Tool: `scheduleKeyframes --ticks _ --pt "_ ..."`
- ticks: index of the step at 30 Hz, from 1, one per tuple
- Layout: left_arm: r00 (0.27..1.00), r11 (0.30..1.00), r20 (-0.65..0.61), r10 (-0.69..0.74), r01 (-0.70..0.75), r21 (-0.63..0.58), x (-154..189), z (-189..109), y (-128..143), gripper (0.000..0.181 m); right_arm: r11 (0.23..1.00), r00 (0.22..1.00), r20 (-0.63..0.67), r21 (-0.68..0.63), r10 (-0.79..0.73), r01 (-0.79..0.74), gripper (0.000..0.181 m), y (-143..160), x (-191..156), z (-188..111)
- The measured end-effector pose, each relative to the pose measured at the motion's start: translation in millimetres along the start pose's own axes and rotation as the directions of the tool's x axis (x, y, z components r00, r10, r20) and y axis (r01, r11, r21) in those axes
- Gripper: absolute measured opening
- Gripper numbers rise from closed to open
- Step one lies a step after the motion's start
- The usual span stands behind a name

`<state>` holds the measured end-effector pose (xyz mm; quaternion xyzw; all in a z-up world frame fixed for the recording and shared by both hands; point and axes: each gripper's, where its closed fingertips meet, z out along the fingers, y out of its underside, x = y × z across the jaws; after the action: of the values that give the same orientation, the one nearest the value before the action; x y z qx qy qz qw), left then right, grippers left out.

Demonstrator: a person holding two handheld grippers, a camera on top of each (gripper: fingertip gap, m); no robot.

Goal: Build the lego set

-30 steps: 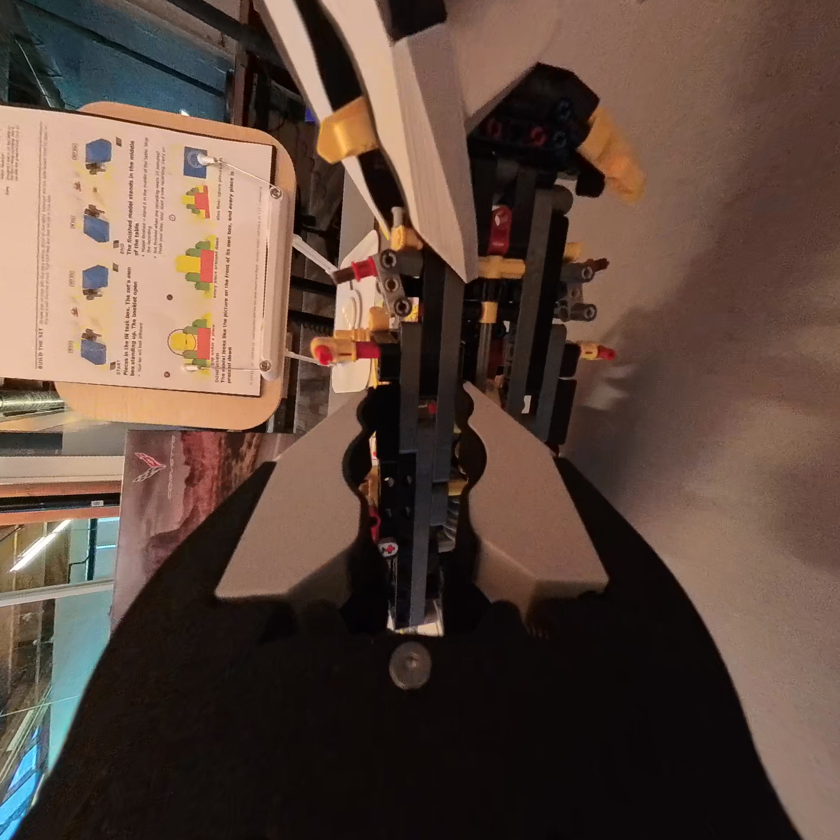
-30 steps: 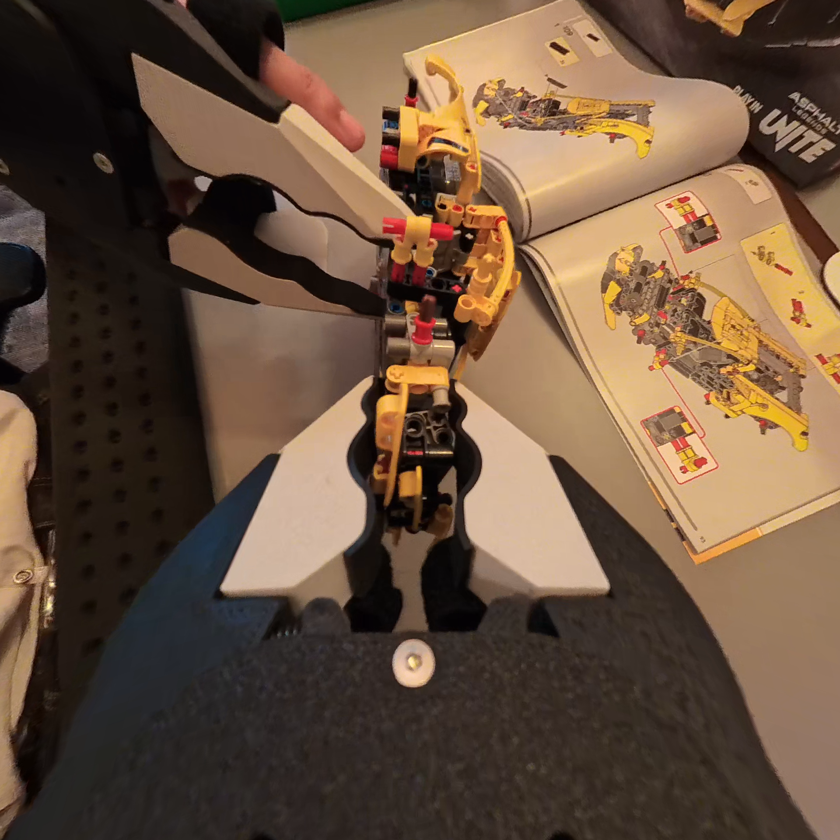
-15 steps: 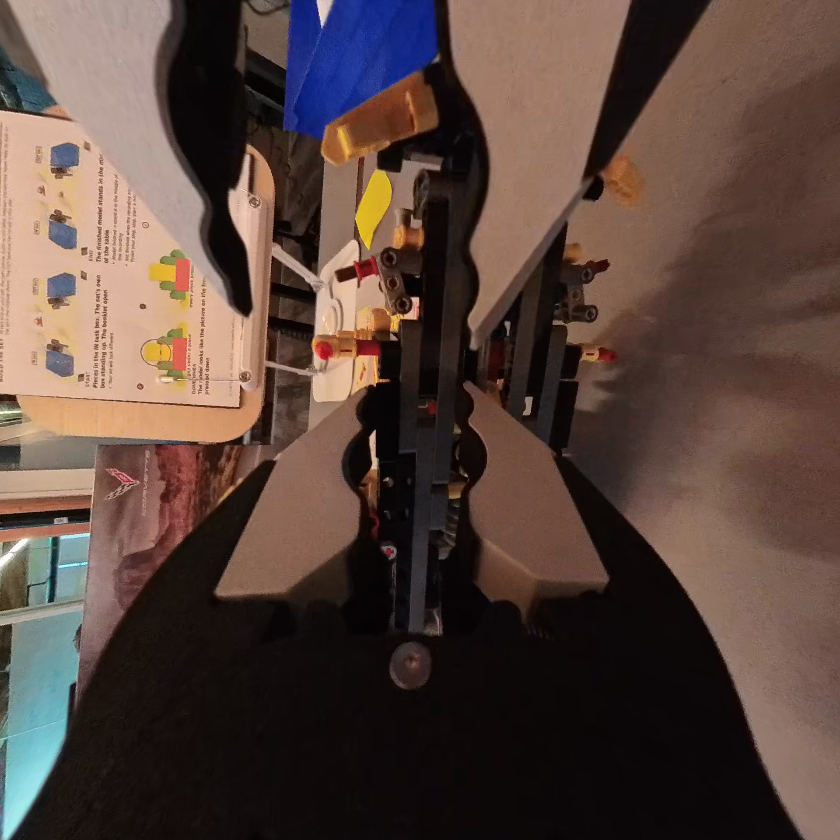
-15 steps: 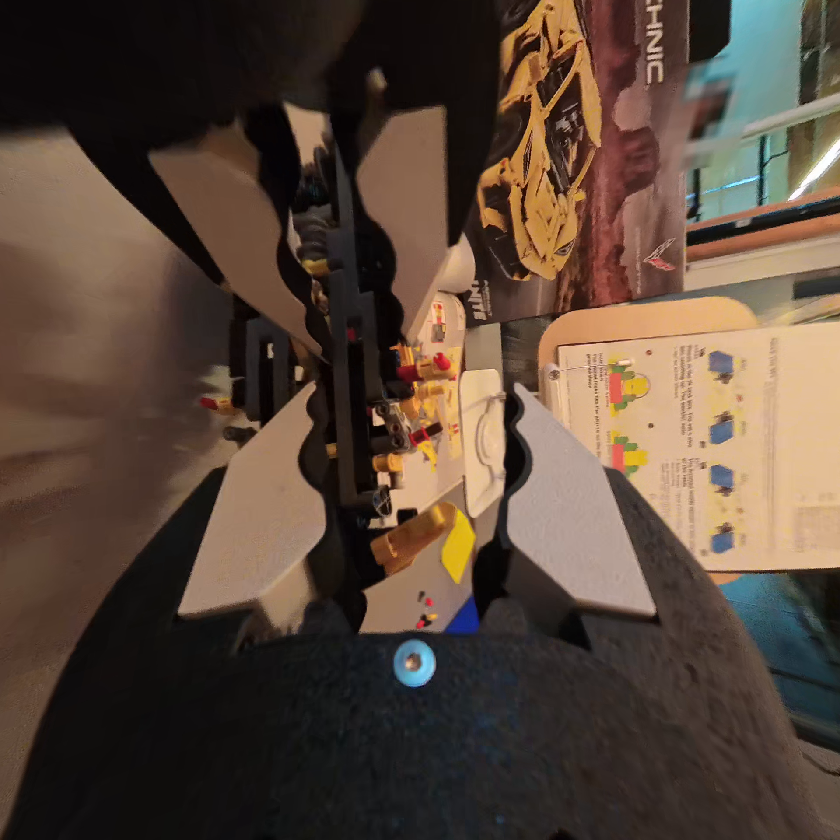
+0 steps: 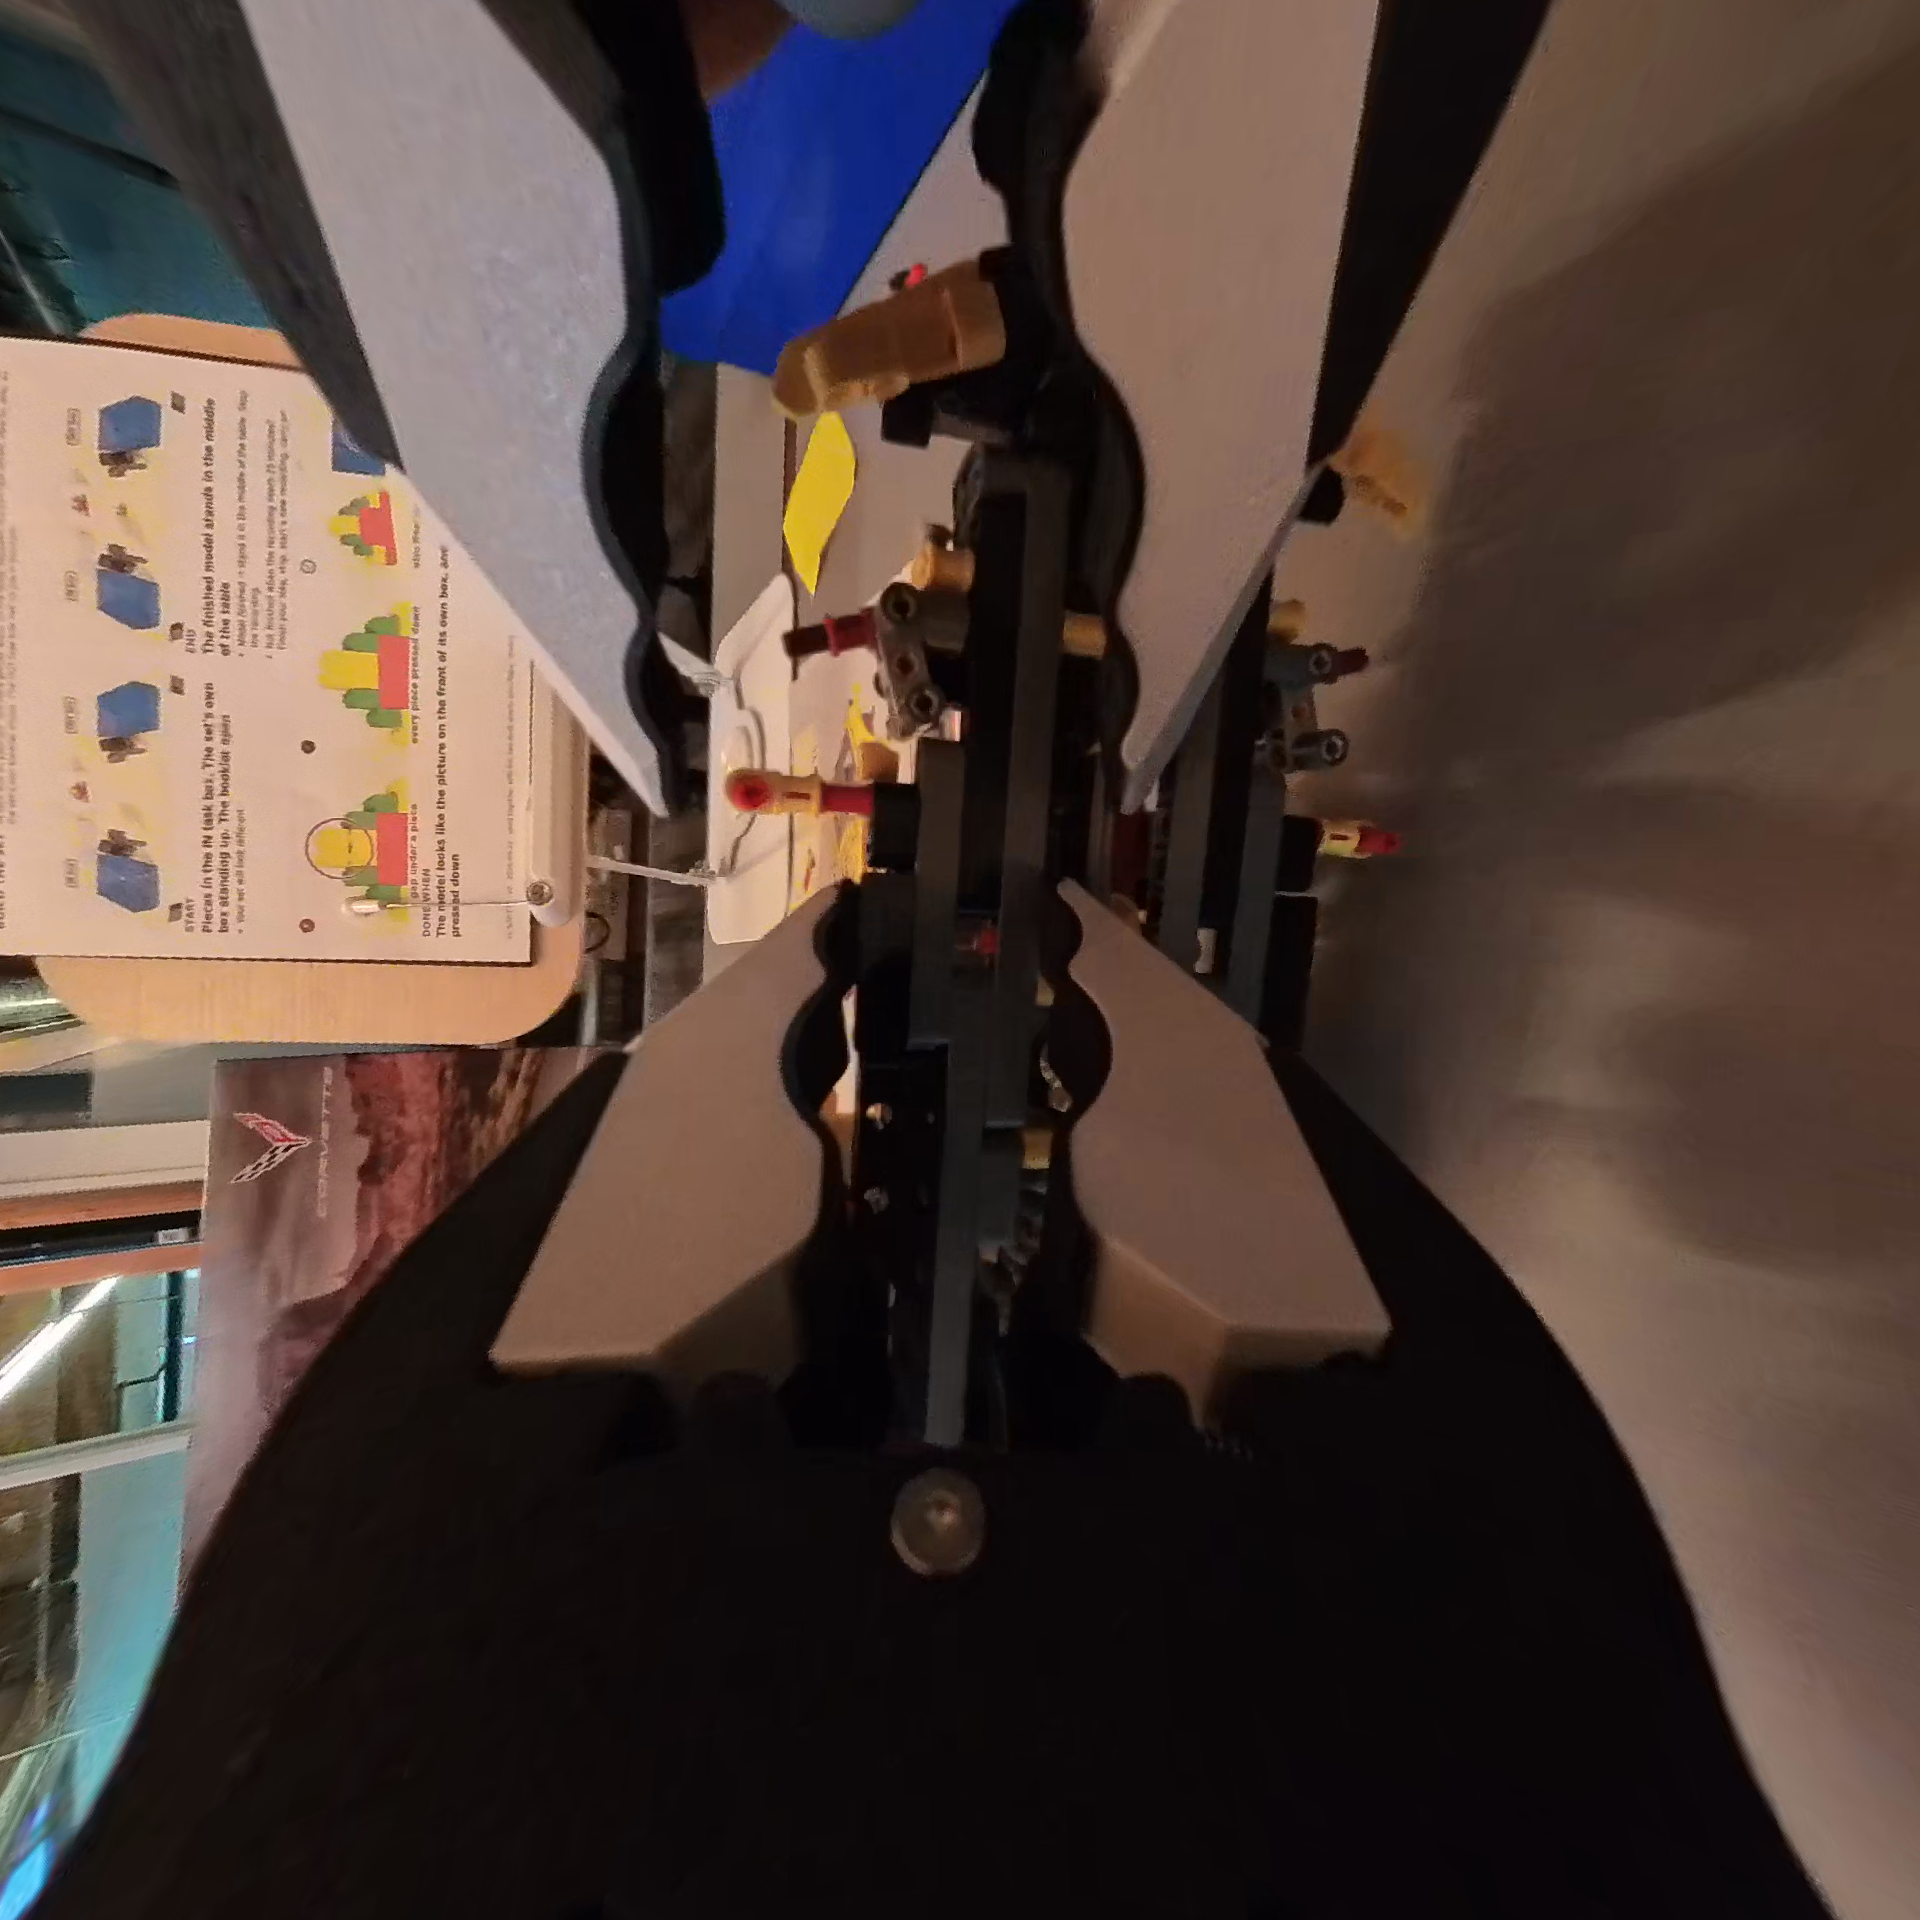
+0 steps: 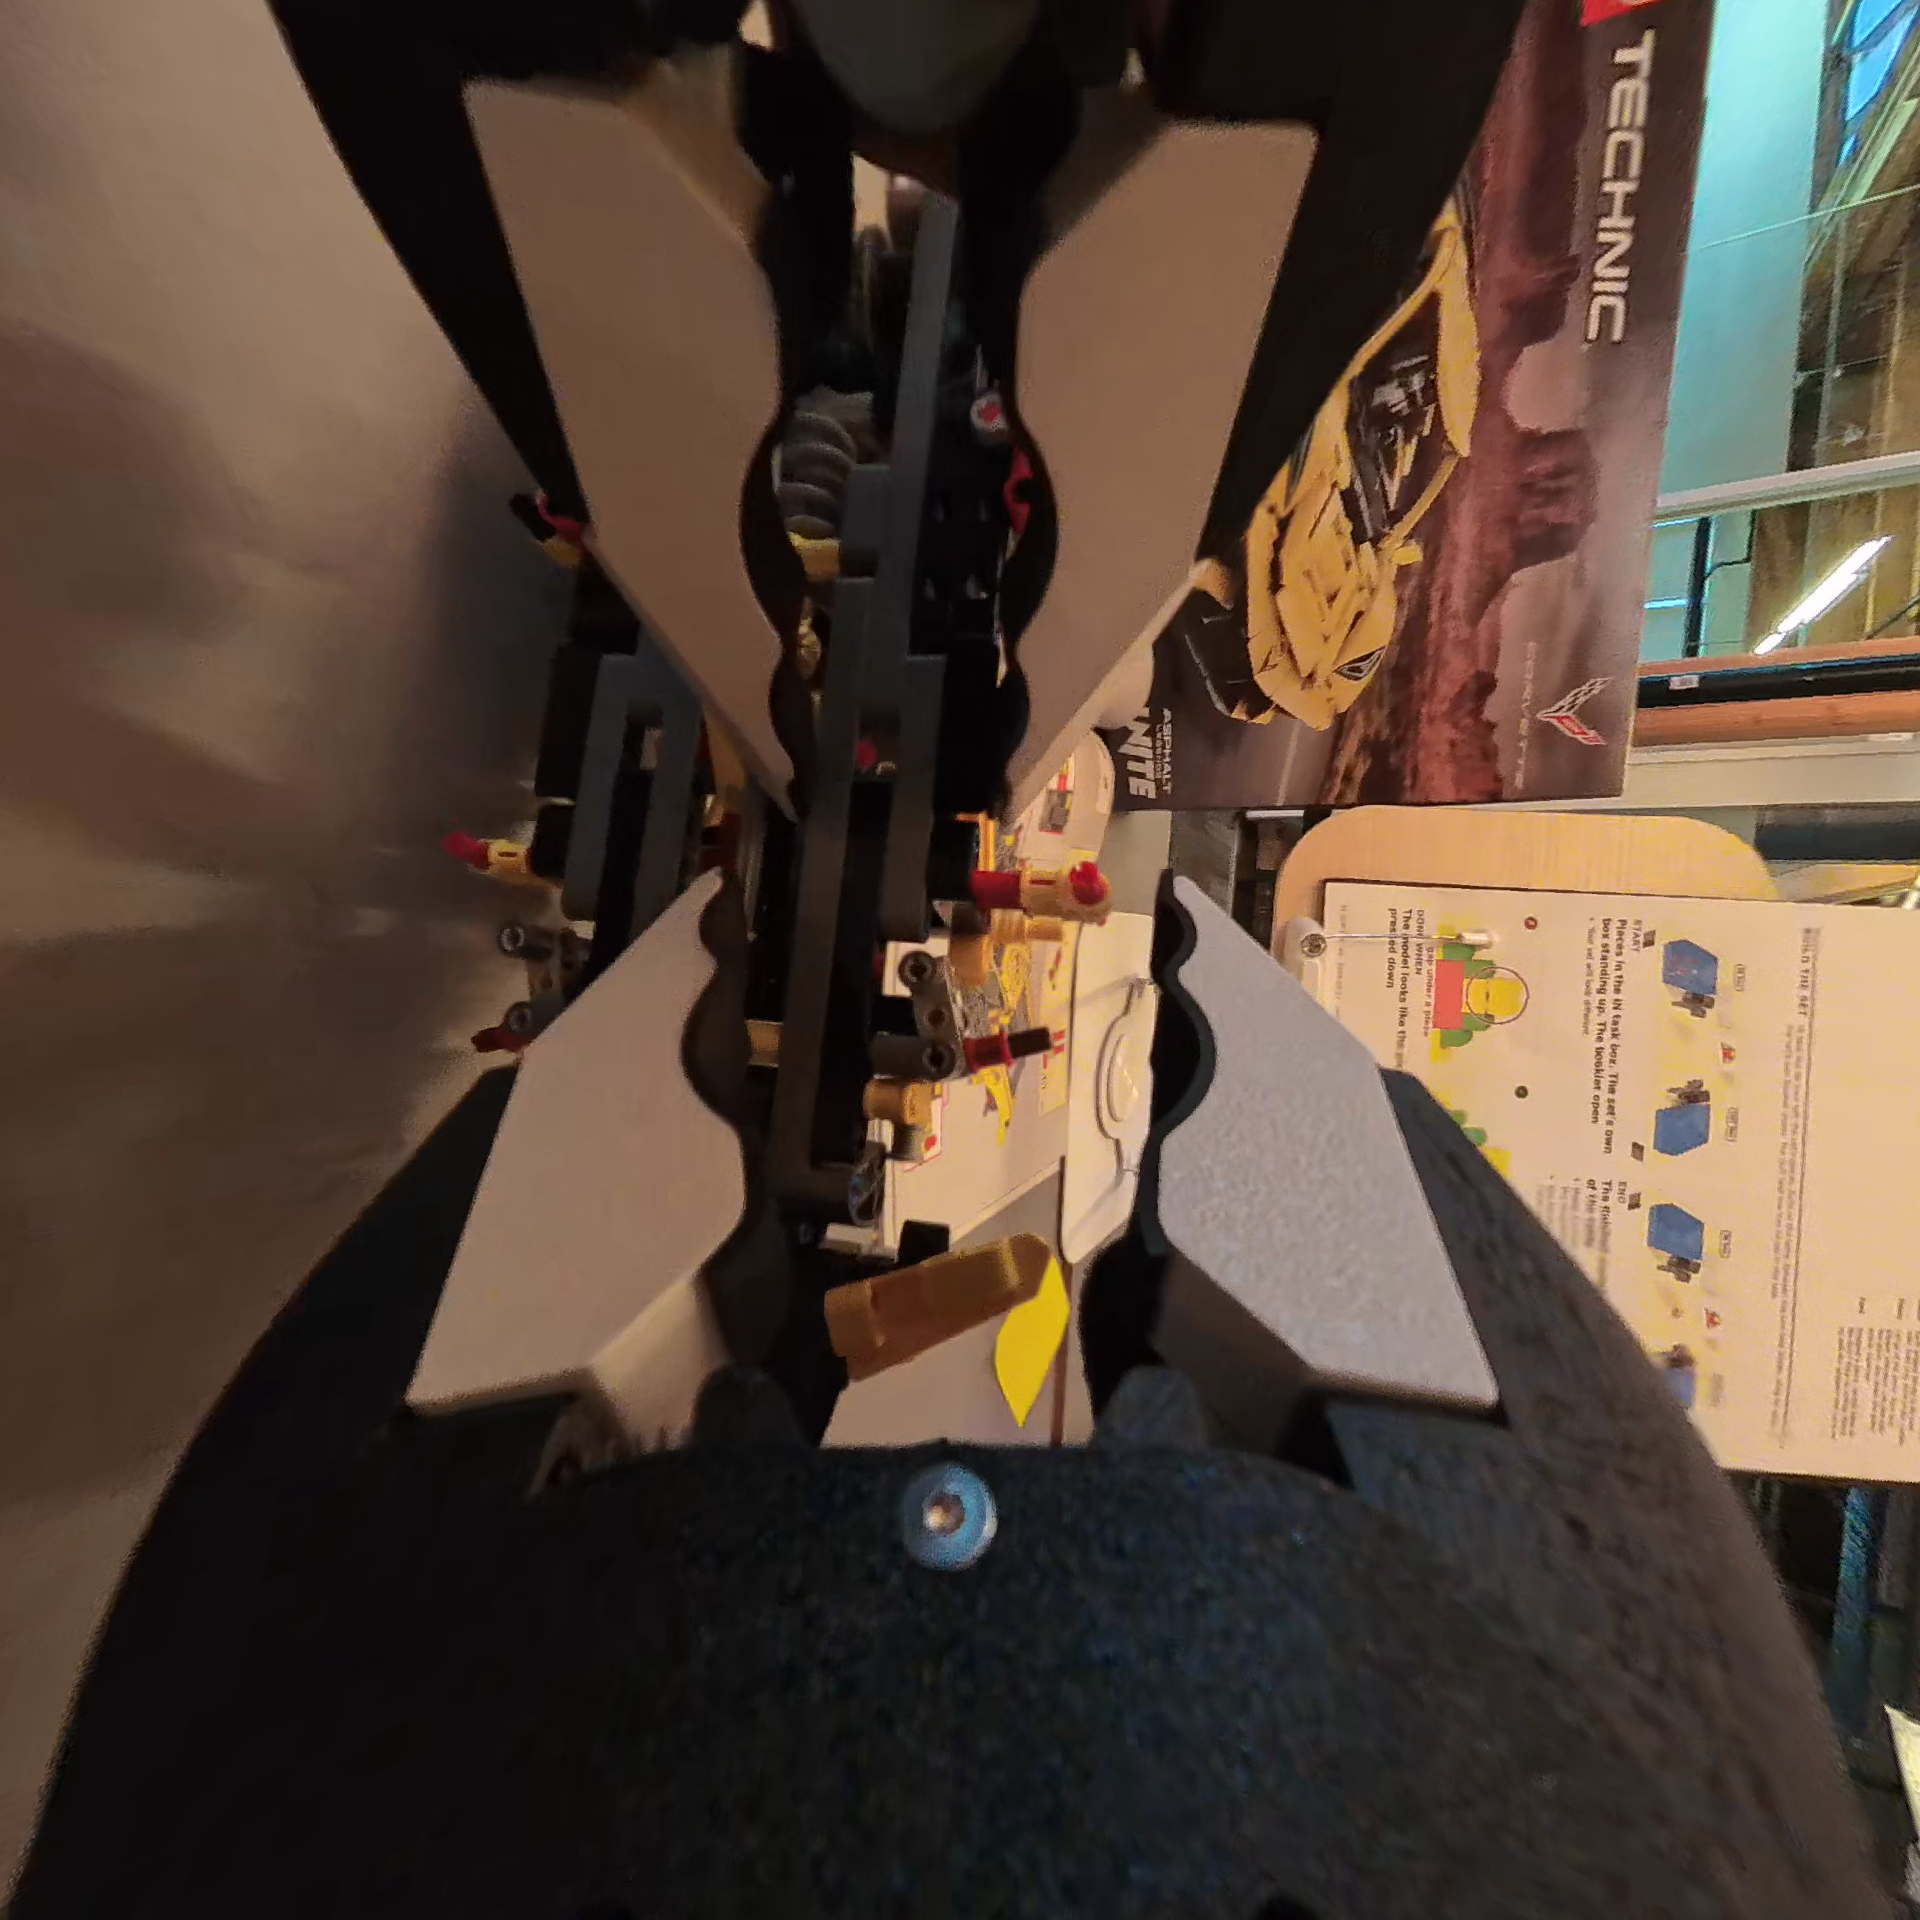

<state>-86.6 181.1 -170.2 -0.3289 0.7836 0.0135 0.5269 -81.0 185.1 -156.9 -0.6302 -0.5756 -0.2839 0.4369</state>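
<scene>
Grips the lego model edge-on in the left claw, clenched across the stacked dark beams deep between the fingers. Holds it off the desk, lengthwise between the two claws, probably to steady the frame for work at the far end. Shows red and tan pins jutting sideways from the beams on both flanks.

Meets it from the opposite end with the right claw, released and spread wide. Sets one finger close alongside the beams, possibly touching, and leaves the other well apart over the background. Looks like a regrasp or a hand-over in progress, not a pressing step. Carries no loose piece in the open claw.

Leaves a tan piece at the model's near end in the right wrist view, and a yellow slip just beside it; hard to say whether attached, or lying farther back.

Stands the set's box upright behind, with an instruction card on a wooden board next to it, presumably for reference.

Hides much: most of the model's body behind claw fingers and black housings, the yellow bodywork not visible at all, the hands cut off. Blurs the desk surface into streaks. Crops a blue shape at the top of the left wrist view, unidentifiable.
</scene>
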Motion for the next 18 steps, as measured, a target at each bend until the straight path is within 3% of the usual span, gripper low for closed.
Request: scheduleKeyframes --ticks 4,12,18 --pt "1.0 1.0 0.011 0.011 -0.011 0.01 4.3 -0.7 -1.5 0.034 0.998 0.999 -0.028 0.055 0.029 -0.027 0.059 -0.5 -3.3 -1.7" --pt "1.0 1.0 0.029 -0.007 0.007 0.017 6.4 -1.2 -4.0 0.034 0.997 0.996 -0.056 0.04 0.071 -0.069 0.061 5.6 -5.6 3.9" --pt "0.999 0.999 0.038 -0.027 0.026 0.033 5.6 -0.8 -4.1 0.034 0.998 0.986 -0.164 0.049 -0.029 0.037 0.06 1.7 -3.6 1.5"
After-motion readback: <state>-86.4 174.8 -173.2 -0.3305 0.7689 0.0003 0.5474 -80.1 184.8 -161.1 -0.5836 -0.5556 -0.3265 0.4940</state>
